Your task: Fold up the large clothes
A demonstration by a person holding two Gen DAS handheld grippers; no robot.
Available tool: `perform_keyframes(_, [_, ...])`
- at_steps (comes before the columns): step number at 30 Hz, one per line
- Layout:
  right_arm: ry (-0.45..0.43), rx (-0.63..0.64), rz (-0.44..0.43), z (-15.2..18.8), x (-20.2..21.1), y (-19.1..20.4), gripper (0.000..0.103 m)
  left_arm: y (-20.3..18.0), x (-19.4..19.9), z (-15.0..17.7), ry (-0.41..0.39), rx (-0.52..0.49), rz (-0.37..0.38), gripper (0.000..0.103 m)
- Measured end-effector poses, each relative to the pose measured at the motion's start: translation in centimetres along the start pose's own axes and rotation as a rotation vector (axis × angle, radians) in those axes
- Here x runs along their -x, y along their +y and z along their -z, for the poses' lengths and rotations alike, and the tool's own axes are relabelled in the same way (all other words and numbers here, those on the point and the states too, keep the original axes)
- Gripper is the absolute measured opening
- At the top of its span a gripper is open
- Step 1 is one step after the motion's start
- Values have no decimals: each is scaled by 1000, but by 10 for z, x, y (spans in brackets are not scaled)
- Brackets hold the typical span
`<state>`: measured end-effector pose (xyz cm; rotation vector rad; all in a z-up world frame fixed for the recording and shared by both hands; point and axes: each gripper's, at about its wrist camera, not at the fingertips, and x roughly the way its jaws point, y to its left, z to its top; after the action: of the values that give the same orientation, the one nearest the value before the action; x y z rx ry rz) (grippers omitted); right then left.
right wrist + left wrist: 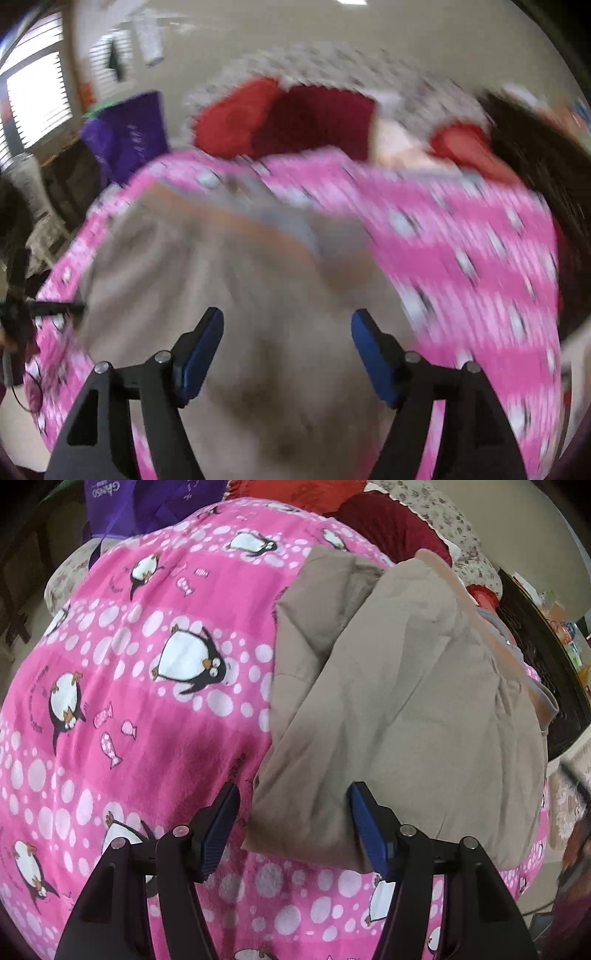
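A beige garment (406, 701), partly folded, lies on a pink blanket with penguins (147, 646). My left gripper (295, 790) hovers over the garment's near left corner. Its jaws stand apart, one blue pad (218, 827) over the blanket and the other over the beige cloth, and nothing is pinched. The right wrist view is smeared by motion. In it my right gripper (287, 315) is open above the beige garment (221, 277), with nothing between the pads. The pink blanket (480, 258) spreads to its right.
At the back a purple bag (147, 506) and red cushions (388, 524) rest on a floral cover (443, 513). A dark table with small items (546, 686) stands to the right. A window (37, 92) shows at the left in the right wrist view.
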<state>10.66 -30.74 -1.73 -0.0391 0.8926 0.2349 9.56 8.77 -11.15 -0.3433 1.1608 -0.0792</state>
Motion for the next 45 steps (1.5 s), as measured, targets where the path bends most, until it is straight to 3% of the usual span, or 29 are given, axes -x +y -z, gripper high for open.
perform_keyframes(2, [61, -78, 71, 35, -3, -24, 78, 0, -1, 2, -6, 5, -5, 51])
perform_keyframes(6, [146, -315, 43, 85, -29, -66, 74, -9, -3, 10, -23, -35, -67, 51])
perform_keyframes(7, [145, -385, -20, 94, -35, -72, 67, -11, -3, 11, -22, -40, -78, 51])
perform_keyframes(8, [142, -418, -91, 96, -38, -73, 34, -13, -3, 13, -25, -48, -93, 51])
perform_keyframes(9, [133, -433, -150, 96, -38, -72, 8, -14, -2, 14, -28, -53, -101, 51])
perform_keyframes(12, [66, -303, -42, 82, -19, -56, 4, -18, -1, 17, -41, -62, -123, 51])
perform_keyframes(16, [118, -311, 58, 83, -30, -67, 4, -17, -5, 19, -34, -55, -128, 51])
perform_keyframes(18, [145, -318, 57, 90, -37, -68, 4, -20, -8, 20, -31, -53, -136, 51])
perform_keyframes(20, [116, -338, 65, 88, -26, -68, 6, -22, -7, 21, -33, -55, -140, 51])
perform_keyframes(23, [55, -402, 92, 78, -1, -71, 28, -24, 0, 20, -37, -60, -157, 50])
perform_keyframes(25, [-2, -380, 83, 66, 14, -61, 30, -26, 13, 16, -73, -59, -143, 50])
perform_keyframes(28, [-74, -276, 1, 42, 23, -32, 35, -35, 27, 12, -134, -72, -129, 50])
perform_keyframes(31, [-74, -184, -50, 16, 3, -5, 36, -44, 20, 8, -125, -101, -146, 50])
perform_keyframes(34, [-68, -116, -10, -11, -31, 12, 36, -48, 8, 5, -109, -103, -162, 50])
perform_keyframes(38, [-77, -149, 112, -46, -72, -7, 36, -49, -4, 1, -105, -96, -186, 50])
perform_keyframes(45, [-35, -152, 163, -75, -124, -25, 36, -43, -14, -3, -89, -86, -197, 50])
